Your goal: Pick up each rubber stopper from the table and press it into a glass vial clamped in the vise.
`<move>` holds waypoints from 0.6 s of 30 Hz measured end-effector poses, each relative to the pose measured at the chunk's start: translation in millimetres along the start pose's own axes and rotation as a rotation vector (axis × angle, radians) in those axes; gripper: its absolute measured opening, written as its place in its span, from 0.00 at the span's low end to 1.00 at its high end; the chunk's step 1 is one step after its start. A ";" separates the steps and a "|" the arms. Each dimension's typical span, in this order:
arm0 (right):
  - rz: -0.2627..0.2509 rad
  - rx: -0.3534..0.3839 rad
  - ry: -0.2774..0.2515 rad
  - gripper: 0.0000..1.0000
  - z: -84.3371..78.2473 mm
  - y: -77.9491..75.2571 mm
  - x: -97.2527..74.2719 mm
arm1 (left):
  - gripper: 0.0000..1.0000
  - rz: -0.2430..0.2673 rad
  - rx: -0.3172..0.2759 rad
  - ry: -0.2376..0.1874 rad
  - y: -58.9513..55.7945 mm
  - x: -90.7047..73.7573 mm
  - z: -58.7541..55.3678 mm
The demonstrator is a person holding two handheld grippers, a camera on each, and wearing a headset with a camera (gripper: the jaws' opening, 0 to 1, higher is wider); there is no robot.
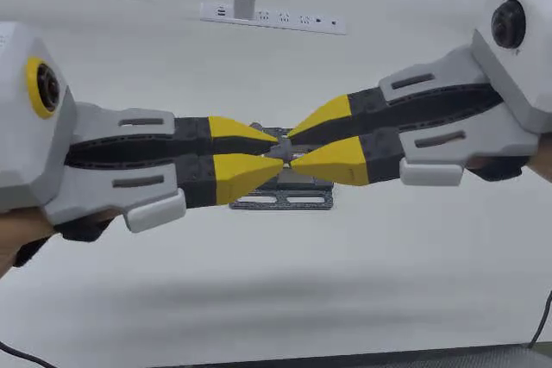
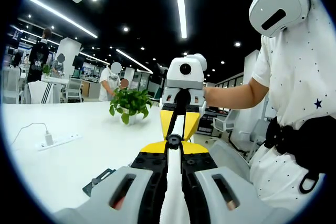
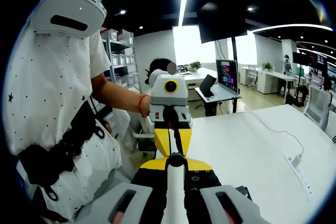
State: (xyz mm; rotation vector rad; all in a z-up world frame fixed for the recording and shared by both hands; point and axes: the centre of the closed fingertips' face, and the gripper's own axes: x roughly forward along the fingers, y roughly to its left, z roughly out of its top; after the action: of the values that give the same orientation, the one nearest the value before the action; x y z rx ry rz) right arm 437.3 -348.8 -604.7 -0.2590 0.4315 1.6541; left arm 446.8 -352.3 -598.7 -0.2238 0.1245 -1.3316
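Note:
My two grippers meet tip to tip above the middle of the white table. The left gripper (image 1: 274, 151) comes in from the left and the right gripper (image 1: 293, 149) from the right. A small dark round rubber stopper (image 2: 174, 141) sits pinched where the yellow tips meet, also seen as the stopper (image 3: 176, 159) from the other side. Both pairs of jaws stand nearly closed around it. Directly below the tips lies the dark grey vise (image 1: 285, 200), mostly hidden by the jaws. I cannot make out any vial in it.
A white power strip (image 1: 272, 16) with a plugged-in cable lies at the table's far edge. A potted plant (image 2: 131, 103) stands further back. The person stands close behind the grippers. A dark cable (image 1: 543, 321) runs at the front right corner.

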 end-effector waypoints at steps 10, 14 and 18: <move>-0.004 0.020 0.015 0.06 -5.9 0.0 5.2 | 0.05 0.013 0.008 0.015 1.2 -0.5 -6.9; -0.005 0.024 0.022 0.06 -7.0 -0.6 6.5 | 0.05 0.019 0.009 0.020 1.8 -0.8 -8.3; -0.004 0.036 0.029 0.06 -8.4 -1.0 8.2 | 0.05 0.027 0.014 0.030 2.6 -0.3 -10.4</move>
State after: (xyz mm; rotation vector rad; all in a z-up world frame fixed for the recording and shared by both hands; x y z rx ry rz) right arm 436.5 -344.8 -615.7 -0.2575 0.4816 1.6385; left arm 446.9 -352.4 -609.4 -0.1896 0.1428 -1.3093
